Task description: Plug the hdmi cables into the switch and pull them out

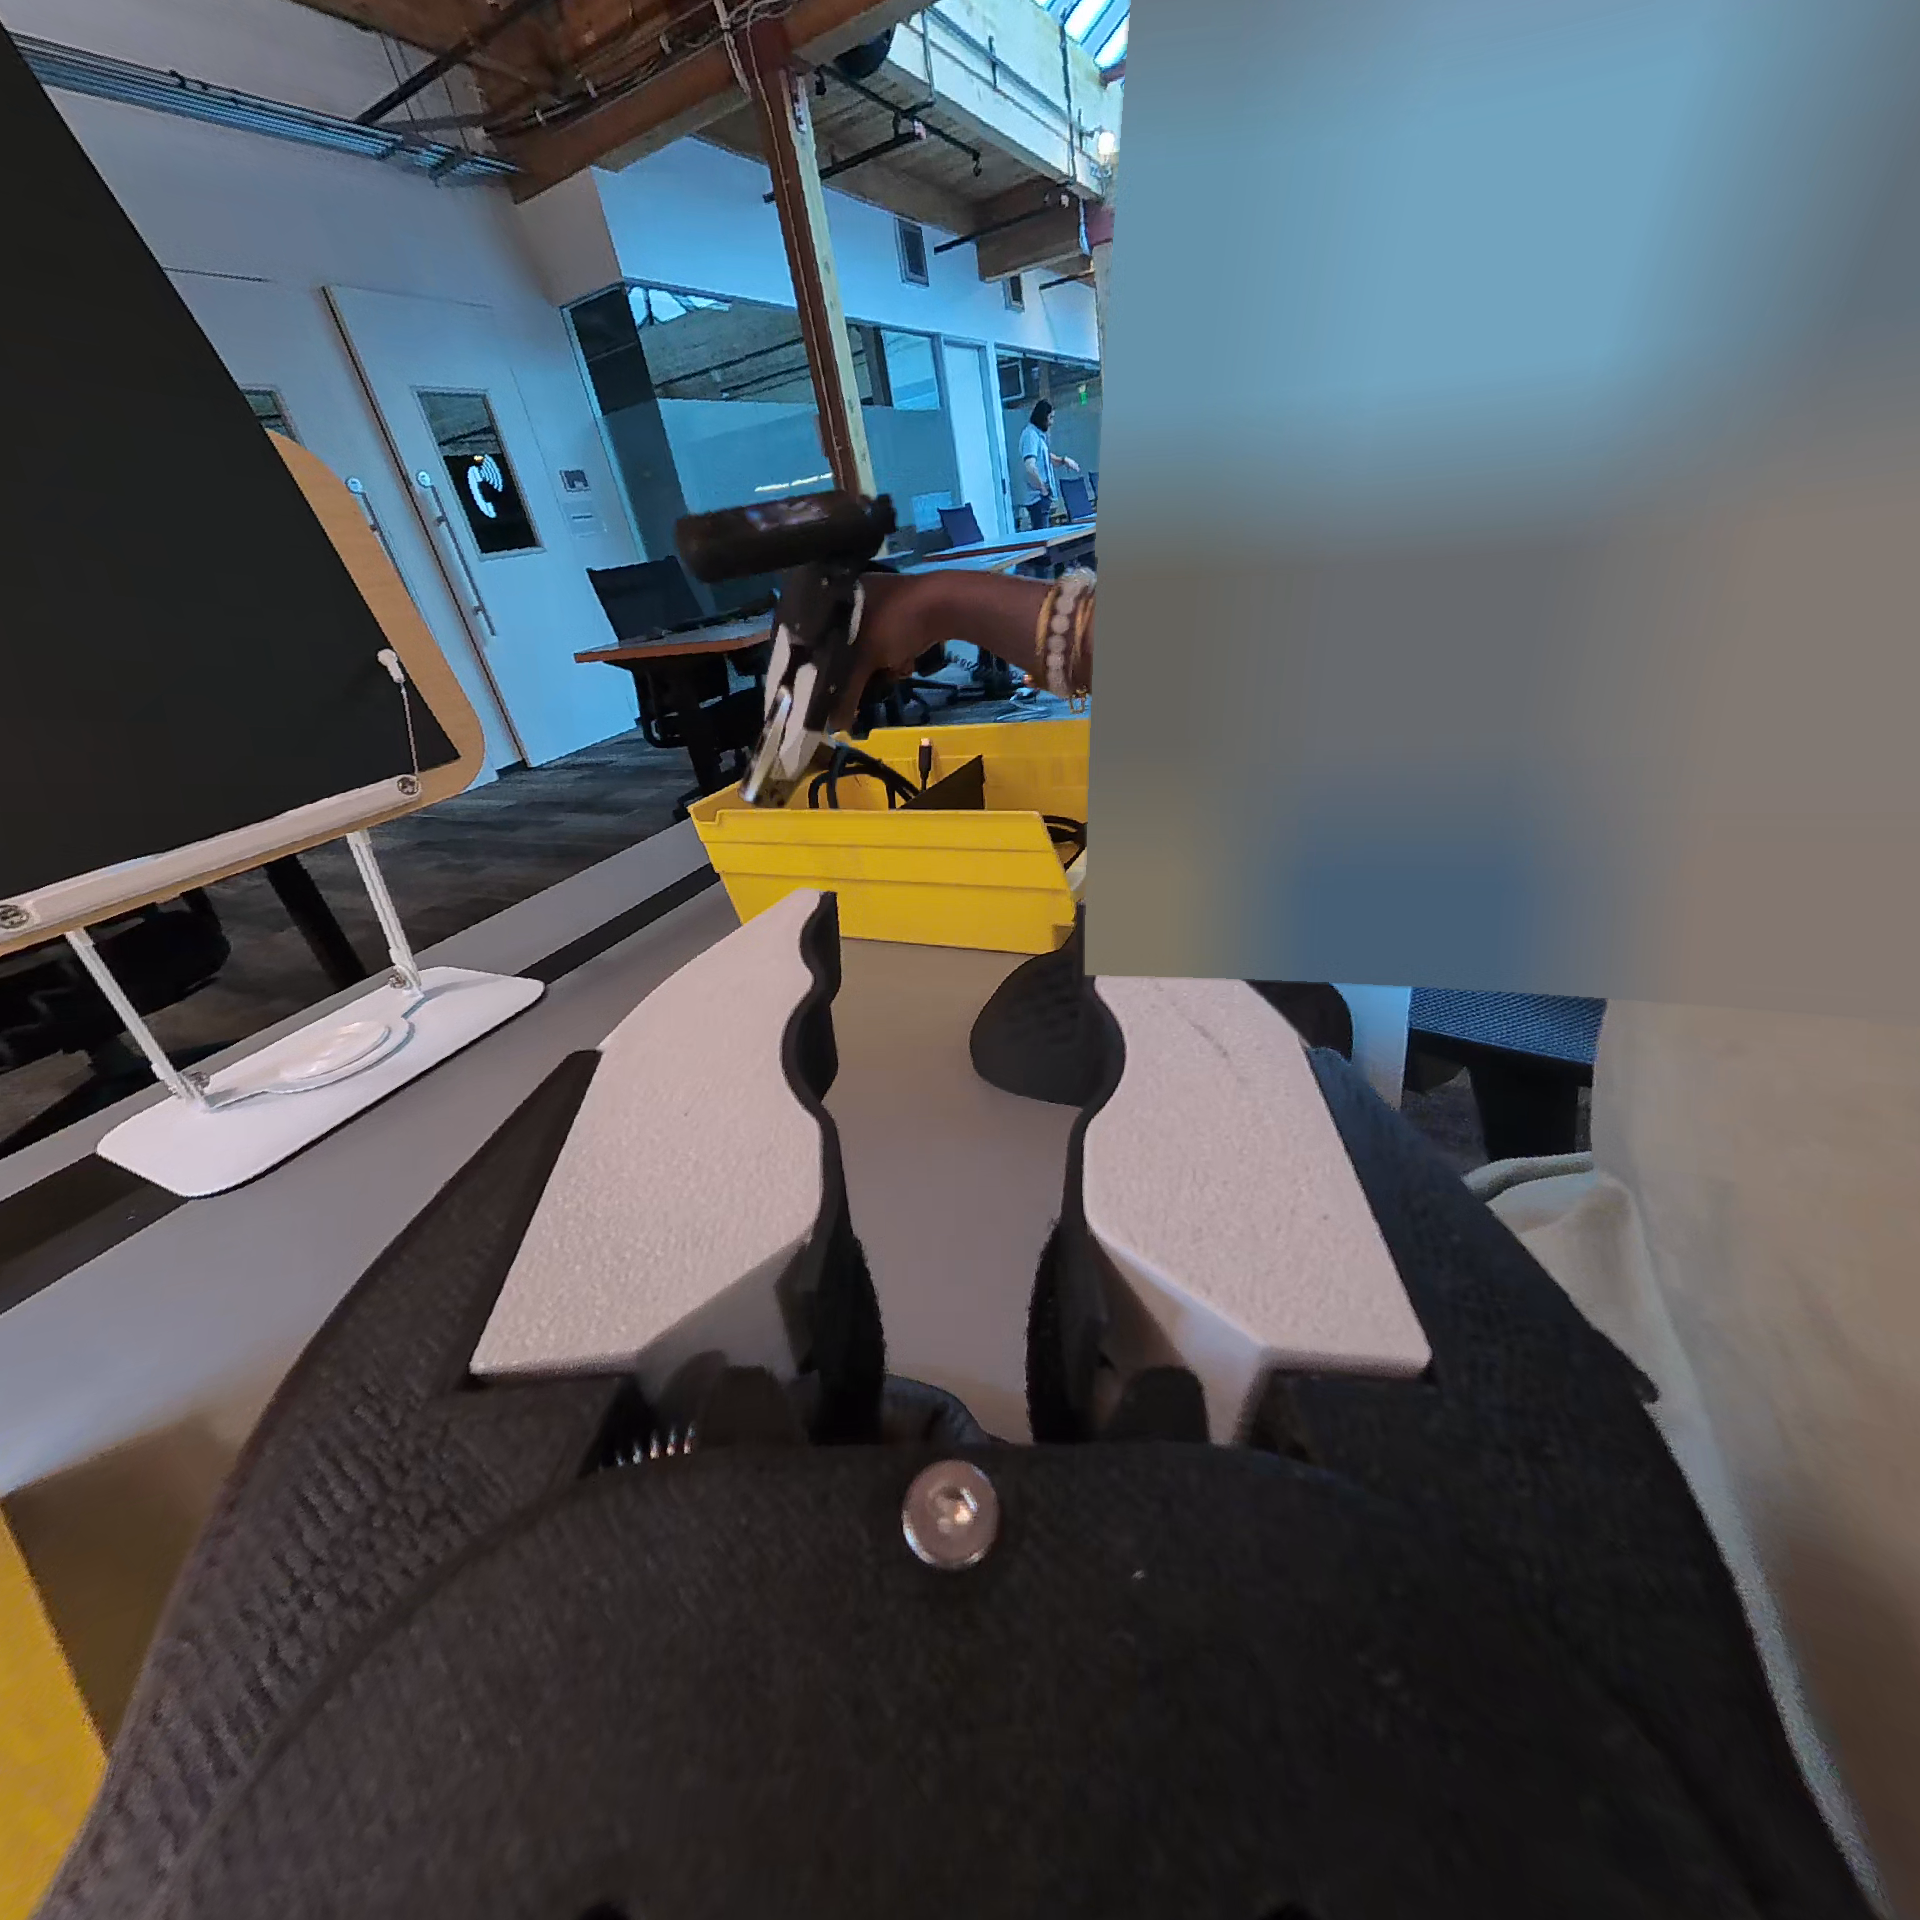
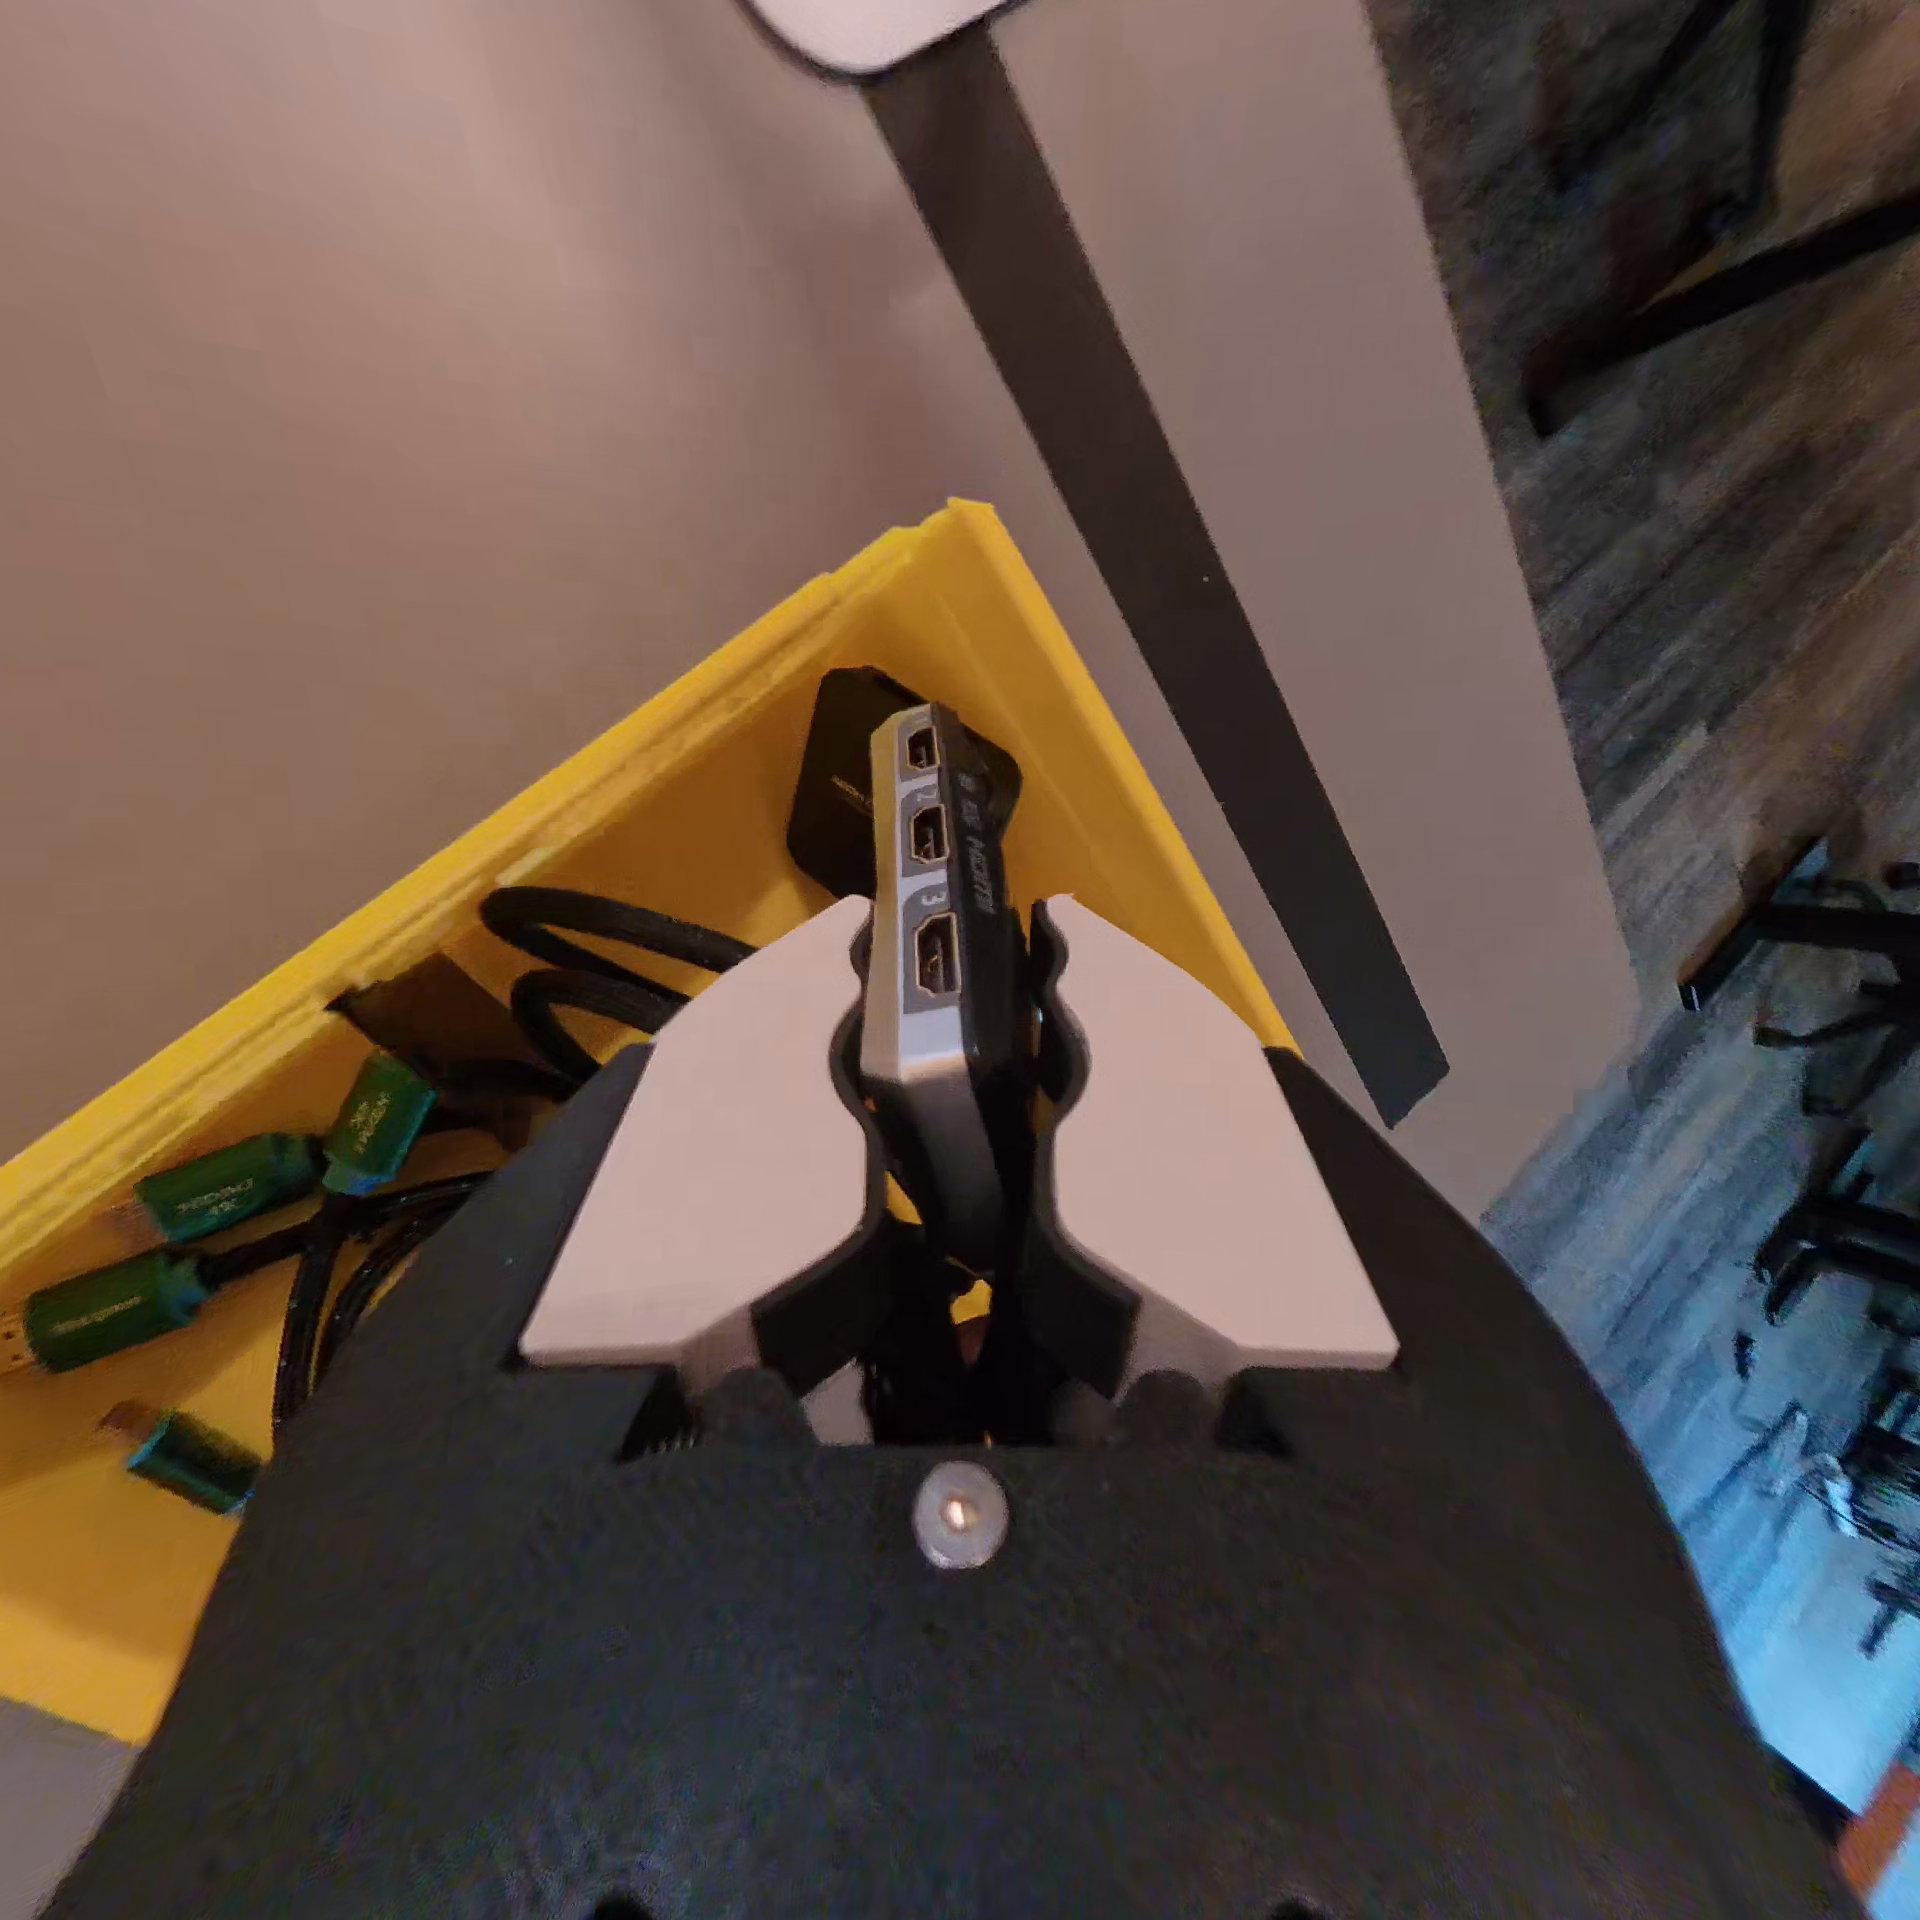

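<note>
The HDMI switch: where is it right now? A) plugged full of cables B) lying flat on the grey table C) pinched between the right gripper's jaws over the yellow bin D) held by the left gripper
C: the right gripper has its jaws closed on the HDMI switch above the yellow bin; its three ports are empty, and the green-ended HDMI cables lie in the bin.

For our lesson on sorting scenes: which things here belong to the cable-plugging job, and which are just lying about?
Job: switch held in right gripper; green-ended hdmi cables; yellow bin; left gripper.

Lying about: dark board on white stand; small black box.
</note>
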### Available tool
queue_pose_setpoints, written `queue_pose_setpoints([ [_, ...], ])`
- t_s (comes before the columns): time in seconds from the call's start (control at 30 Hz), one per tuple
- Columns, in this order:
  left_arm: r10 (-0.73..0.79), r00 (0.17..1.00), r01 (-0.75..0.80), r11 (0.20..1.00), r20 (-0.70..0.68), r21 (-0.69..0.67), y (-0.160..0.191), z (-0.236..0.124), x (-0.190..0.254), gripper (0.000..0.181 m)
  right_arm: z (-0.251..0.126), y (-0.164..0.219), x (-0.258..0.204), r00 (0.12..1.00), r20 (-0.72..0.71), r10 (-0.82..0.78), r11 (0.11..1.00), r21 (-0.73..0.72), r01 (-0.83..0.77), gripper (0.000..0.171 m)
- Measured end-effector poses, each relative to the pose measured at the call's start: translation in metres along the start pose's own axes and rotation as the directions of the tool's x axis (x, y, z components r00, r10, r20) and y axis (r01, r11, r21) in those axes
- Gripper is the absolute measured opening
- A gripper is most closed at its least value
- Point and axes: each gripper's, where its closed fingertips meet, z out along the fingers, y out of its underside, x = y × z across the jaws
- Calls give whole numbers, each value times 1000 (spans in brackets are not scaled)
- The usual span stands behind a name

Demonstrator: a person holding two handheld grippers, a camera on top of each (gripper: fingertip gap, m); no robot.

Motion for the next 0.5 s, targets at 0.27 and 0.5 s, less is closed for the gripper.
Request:
queue_pose_setpoints([
  [0.27, 18, 999, -17, 999, 46, -29, 5, -6, -9, 43, 25, -17, 4, 999, 27, -21, 993, -115, 24, 52],
  [0.5, 28, 990, -23, 999, 137, -35, 5, -25, -29, 43, -27, -41, 30, 995, -11, 104, 972, 214, -99, 39],
])
